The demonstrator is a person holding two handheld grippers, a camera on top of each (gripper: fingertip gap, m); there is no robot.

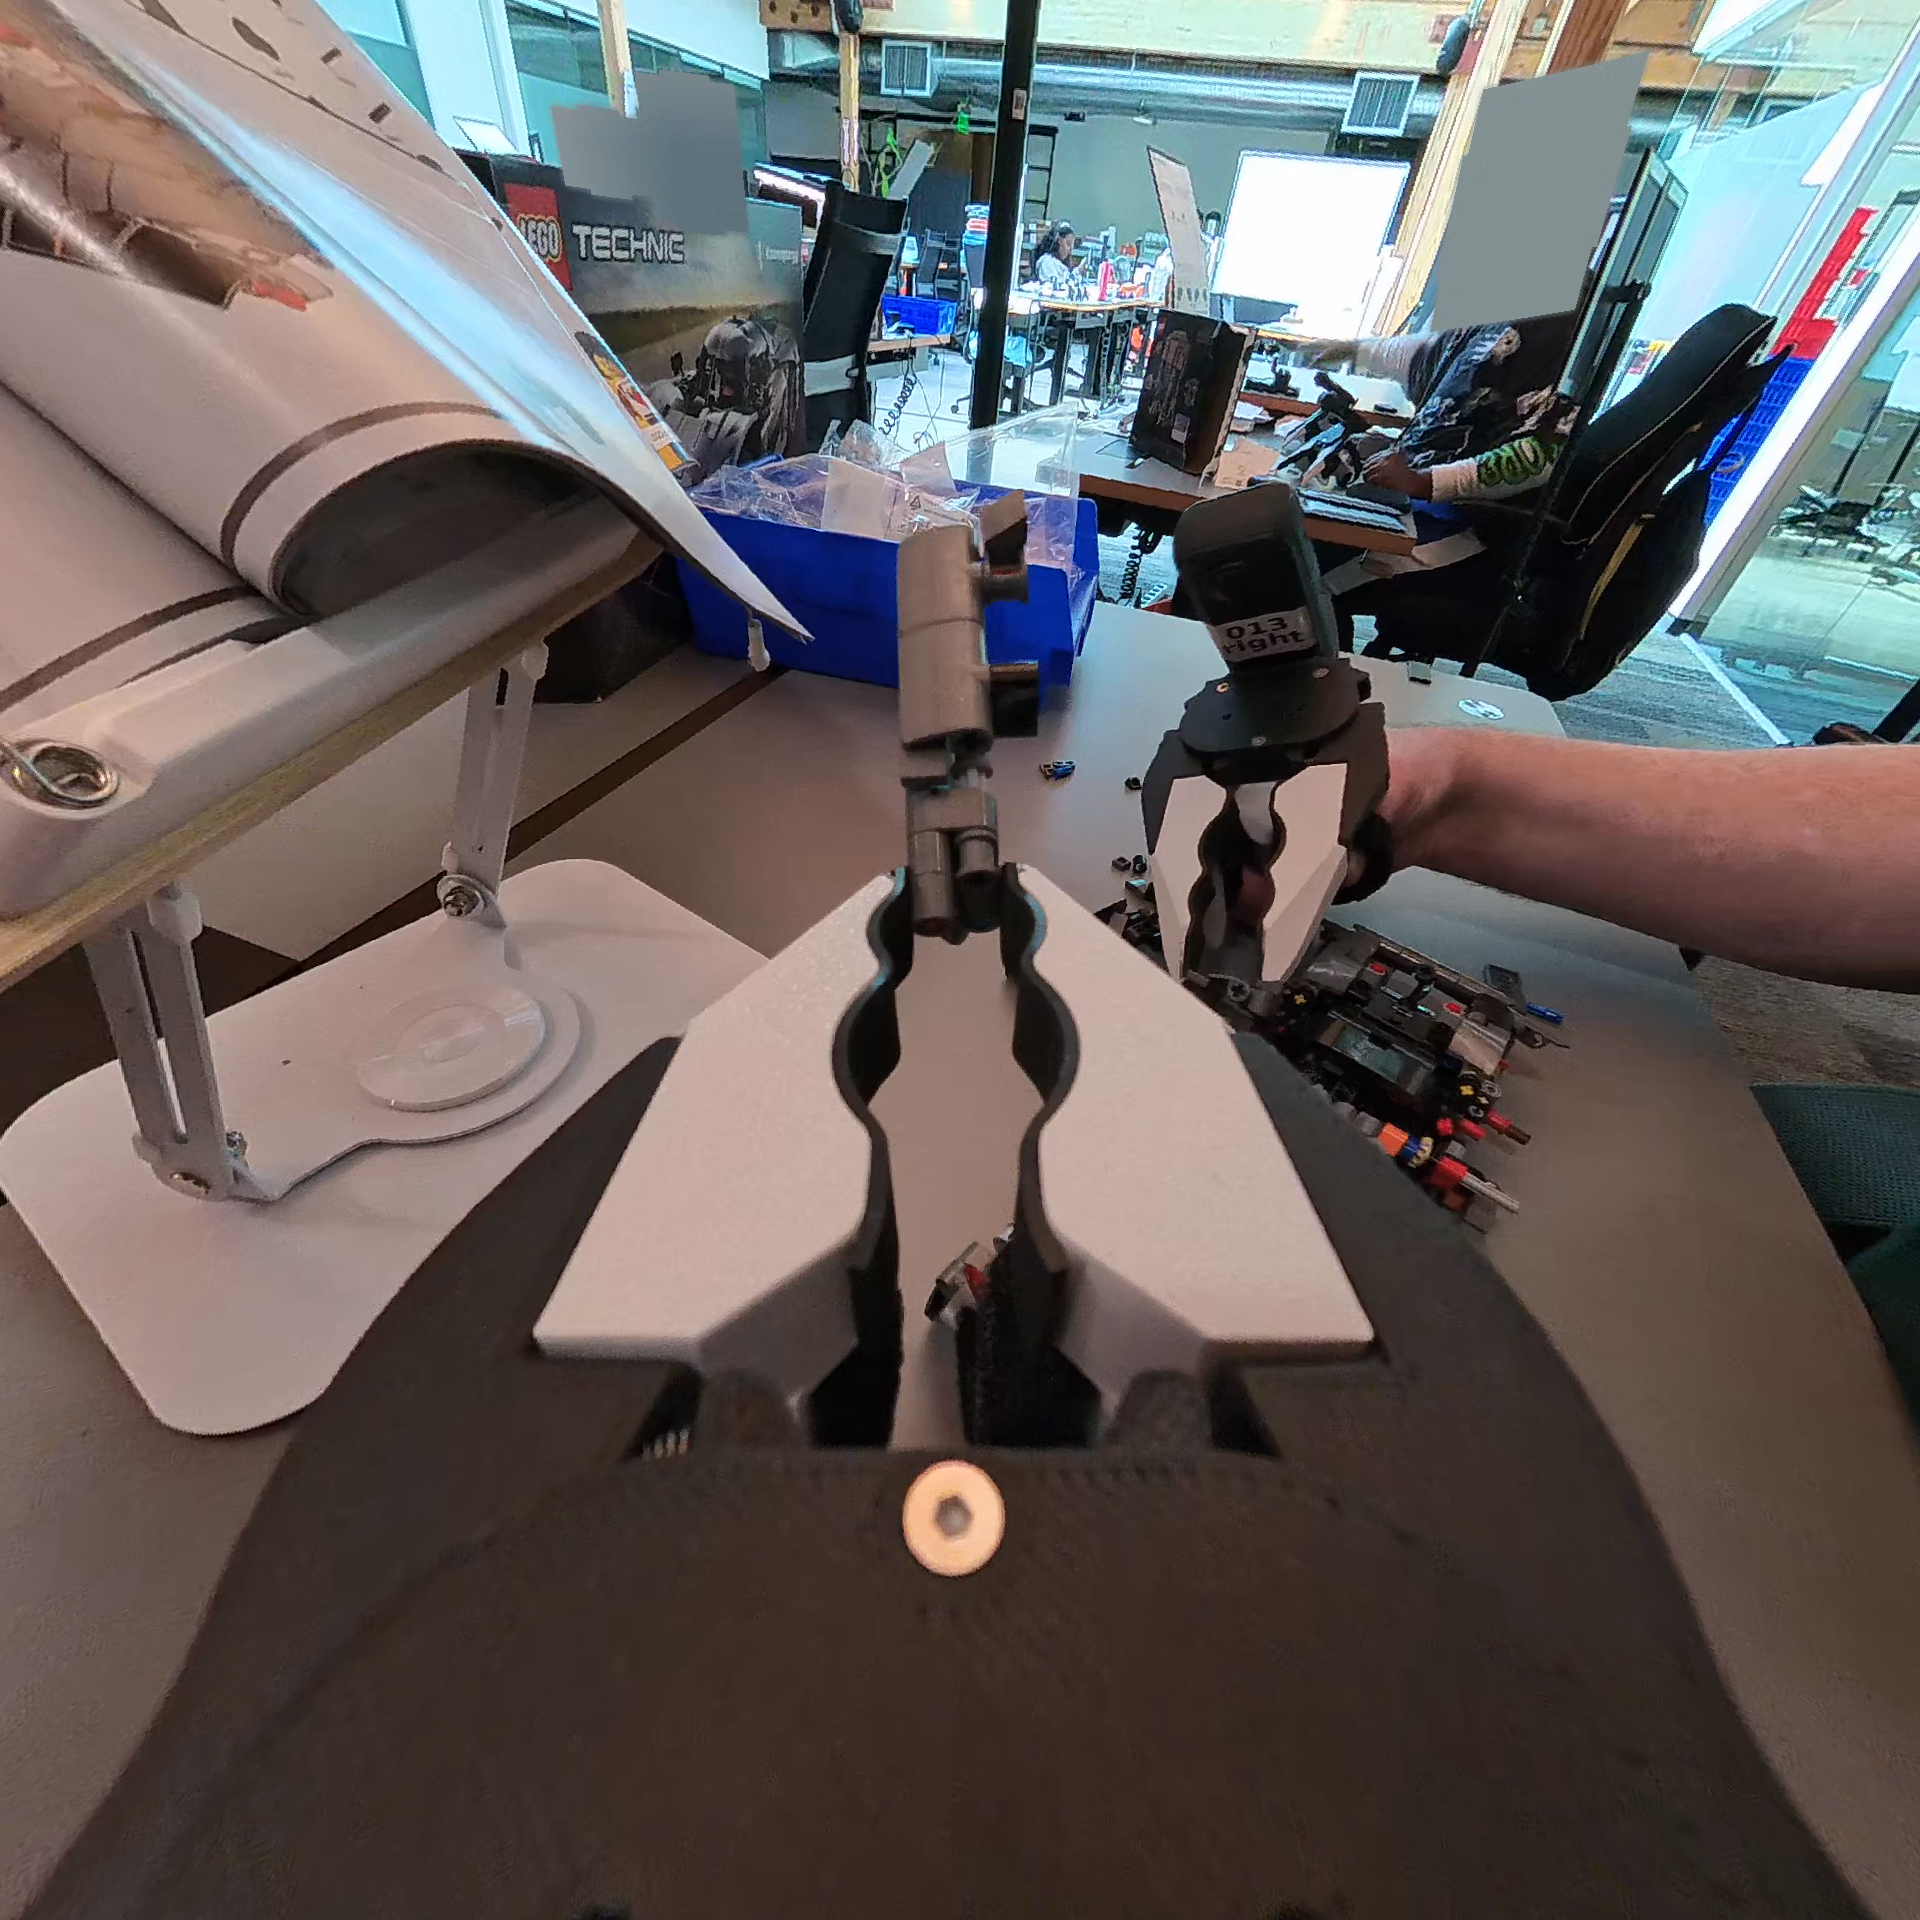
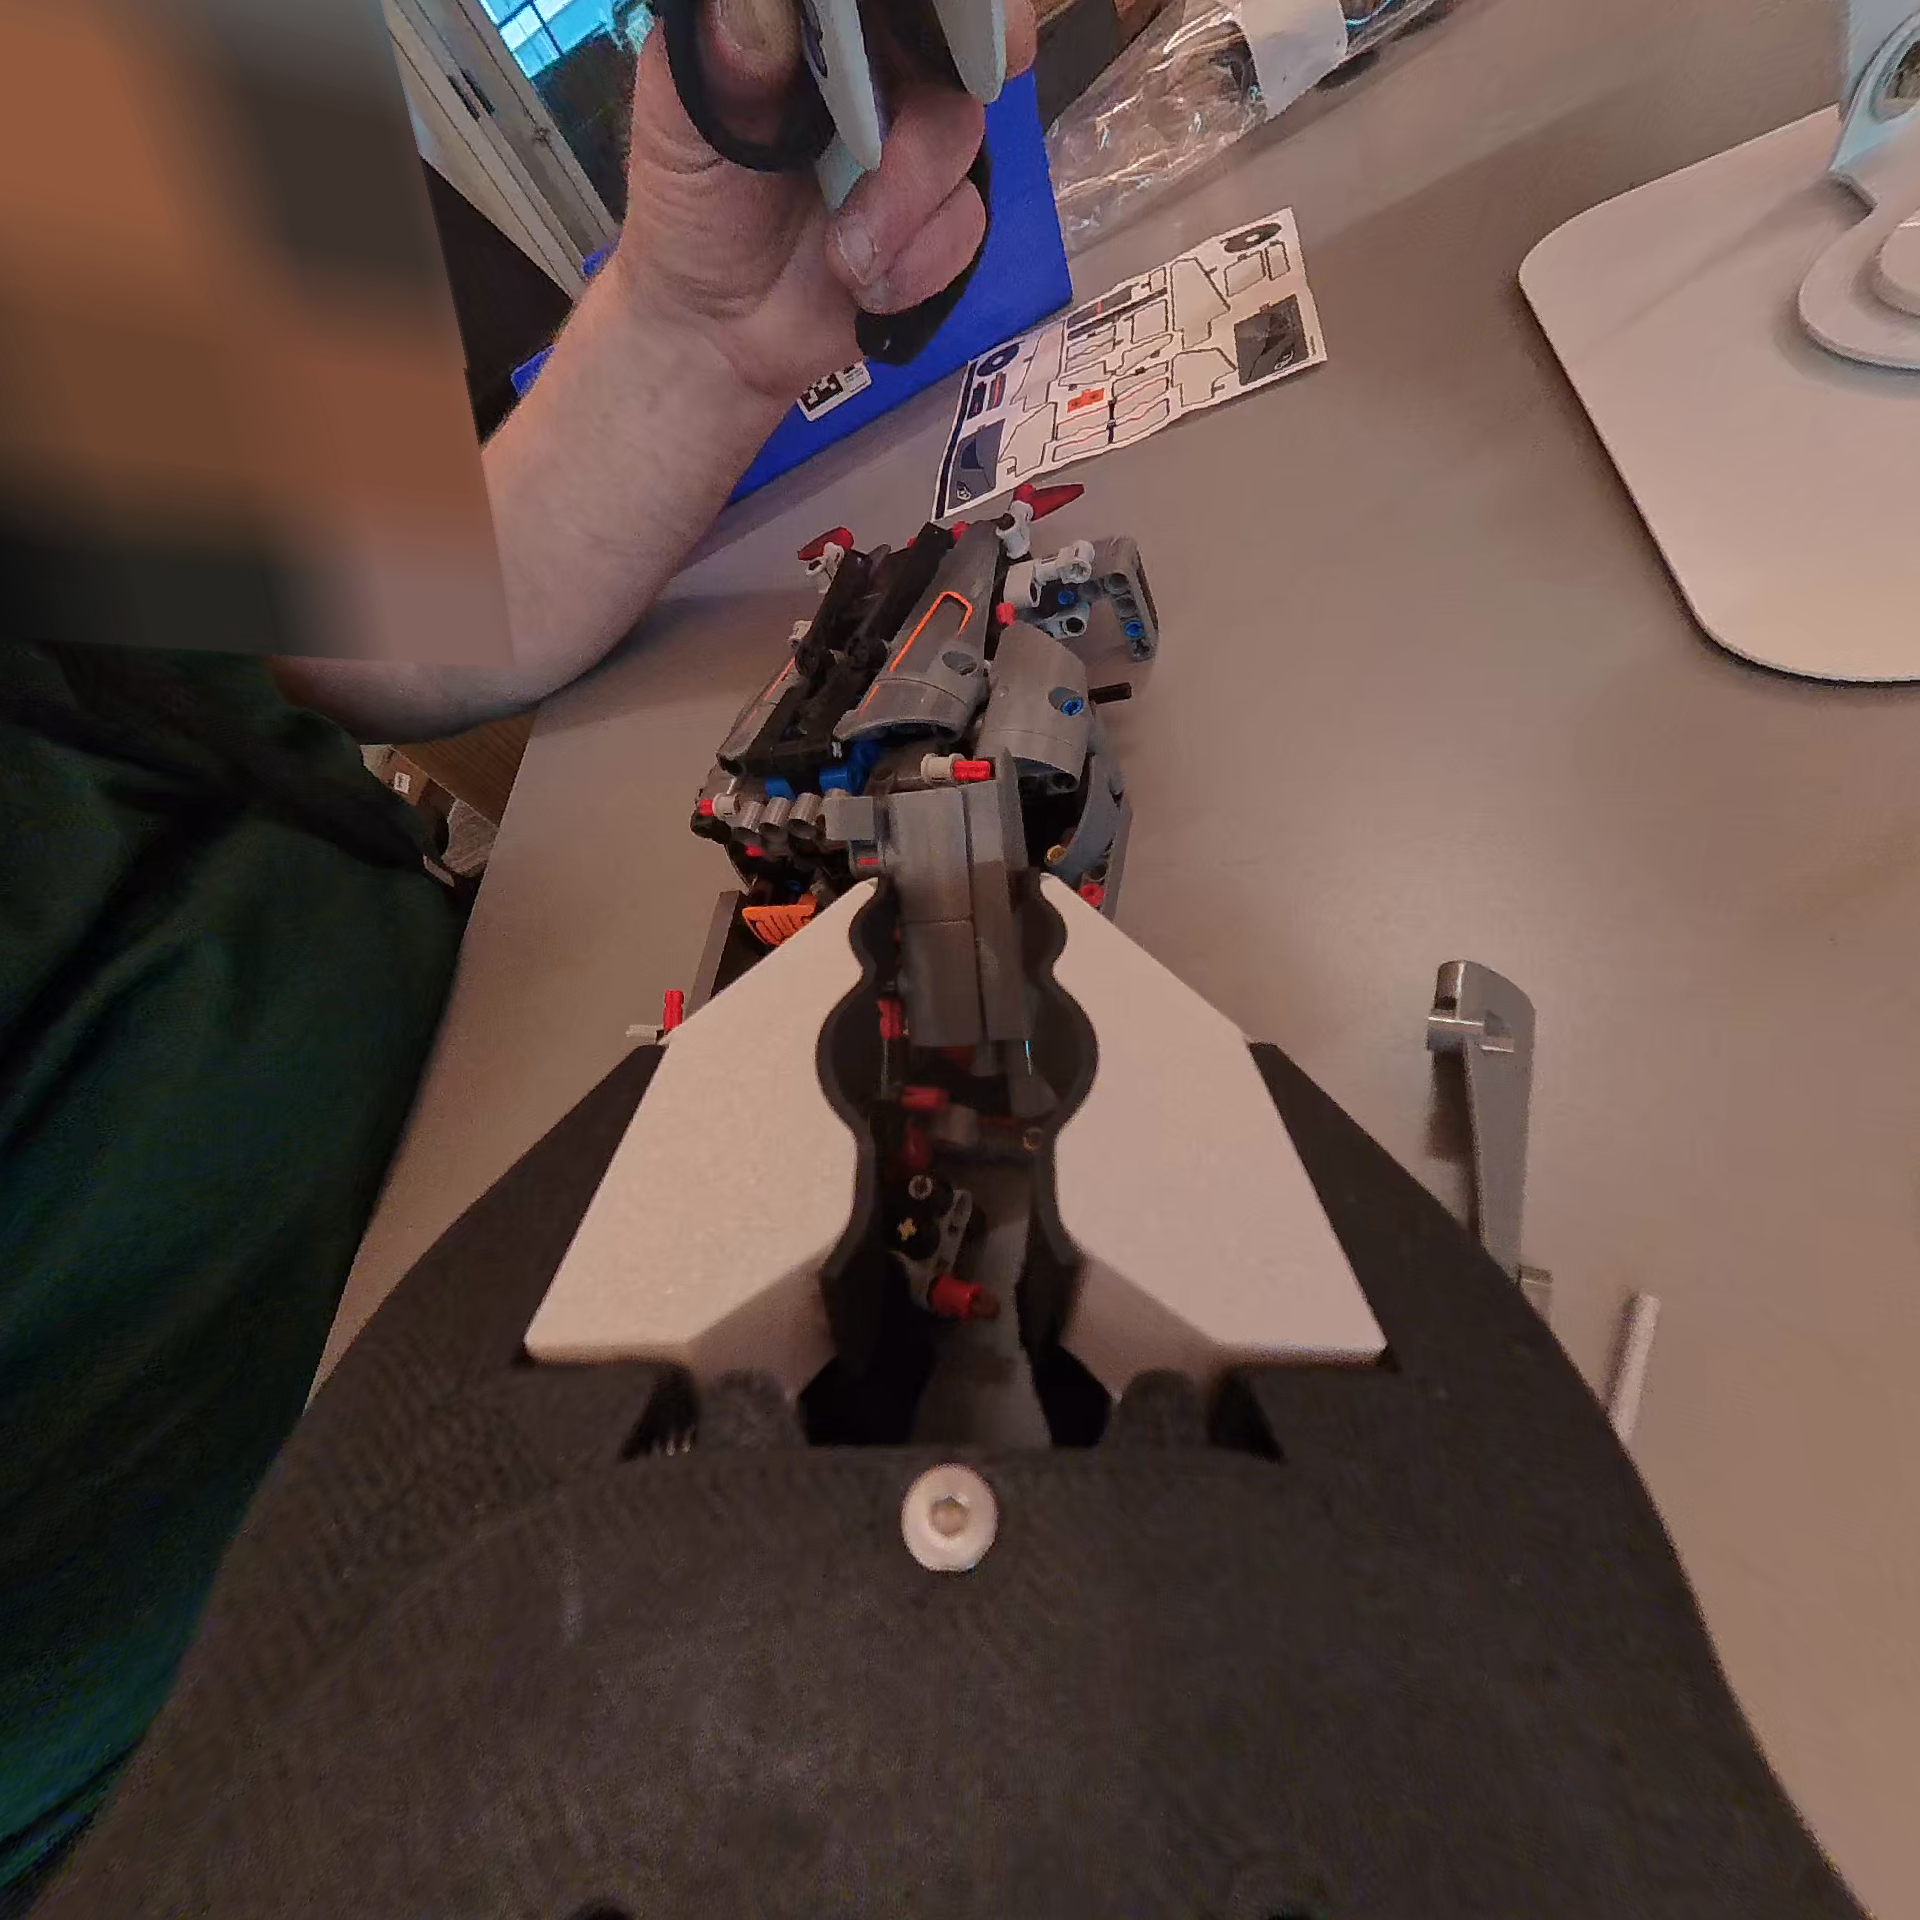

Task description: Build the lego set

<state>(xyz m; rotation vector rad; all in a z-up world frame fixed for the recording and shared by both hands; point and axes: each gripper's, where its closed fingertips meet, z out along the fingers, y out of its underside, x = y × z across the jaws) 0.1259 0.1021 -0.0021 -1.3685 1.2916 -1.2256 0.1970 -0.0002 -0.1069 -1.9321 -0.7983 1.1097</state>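
Note:
My left gripper point(image 1: 956, 899) is shut on a grey lego sub-assembly point(image 1: 948, 665) and holds it upright above the table. The dark lego model point(image 1: 1387, 1029) lies on the table to its right. My right gripper point(image 1: 1242, 961) points down onto the model's near end. In the right wrist view, my right gripper point(image 2: 961, 899) is shut on a grey panel section point(image 2: 951, 914) at the near end of the model point(image 2: 914, 675). The parts between the fingers are partly hidden.
An open instruction booklet point(image 1: 312, 343) rests on a white stand point(image 1: 312, 1122) at the left. A blue bin point(image 1: 883, 613) with plastic bags stands behind. A sticker sheet point(image 2: 1132, 364), a loose grey panel point(image 2: 1486, 1101), small loose pieces point(image 1: 1132, 868) and a person's arm point(image 1: 1621, 842) are on the table. The tips of one gripper are about 15 centimetres away from the tips of the other.

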